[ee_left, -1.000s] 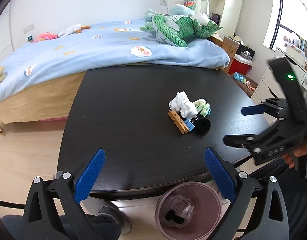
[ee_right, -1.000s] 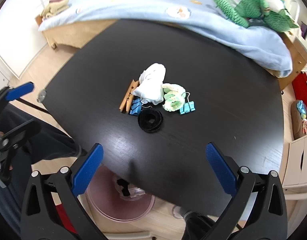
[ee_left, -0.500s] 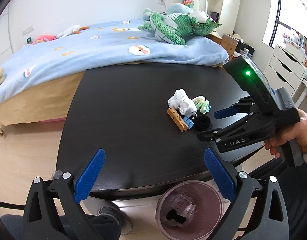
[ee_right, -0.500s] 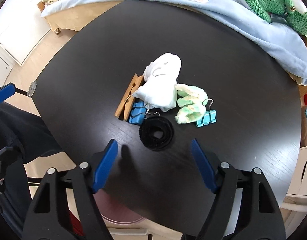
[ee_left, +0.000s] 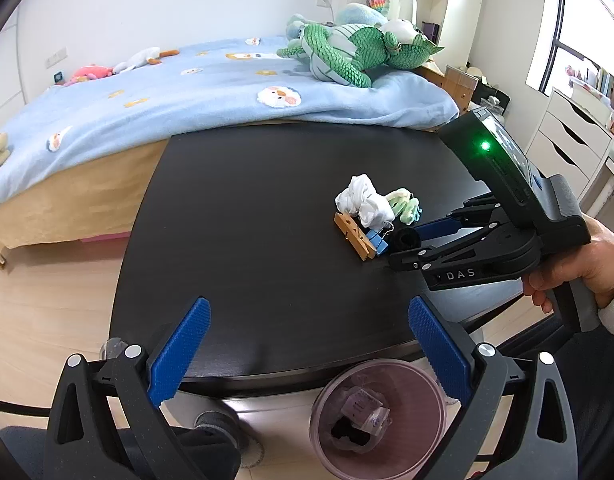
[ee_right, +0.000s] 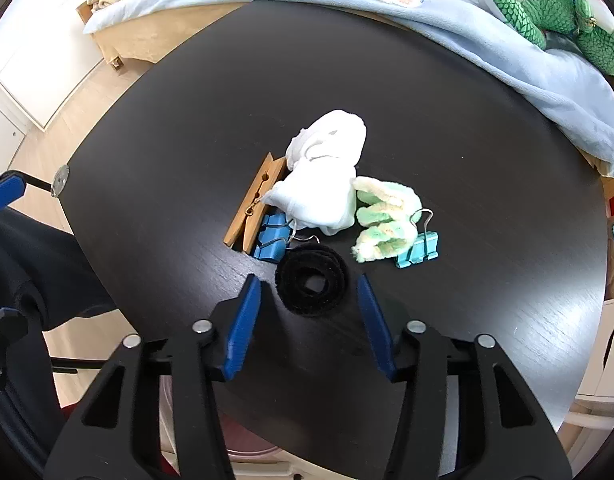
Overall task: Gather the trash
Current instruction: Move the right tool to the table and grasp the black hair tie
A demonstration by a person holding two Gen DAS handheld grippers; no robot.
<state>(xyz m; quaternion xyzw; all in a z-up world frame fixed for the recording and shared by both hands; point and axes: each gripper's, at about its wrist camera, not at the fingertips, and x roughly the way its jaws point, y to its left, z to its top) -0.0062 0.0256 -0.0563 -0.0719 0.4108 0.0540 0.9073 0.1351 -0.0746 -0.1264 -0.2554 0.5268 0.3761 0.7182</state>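
Right now I'm on the approach-to-grasp step: right gripper [ee_right: 309, 308] has its jaws apart, straddling the black velcro roll [ee_right: 310, 279], not pinching yet. Pile of clips and tissue sits just beyond the fingertips. Next: close on the roll, lift, carry to the bin [ee_left: 377, 416] (below the table edge). Left gripper [ee_left: 307, 356] hovers spread wide, empty.

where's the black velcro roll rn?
Right wrist view: the black roll lies on the table between the open right gripper's fingers, just in front of the blue clip.
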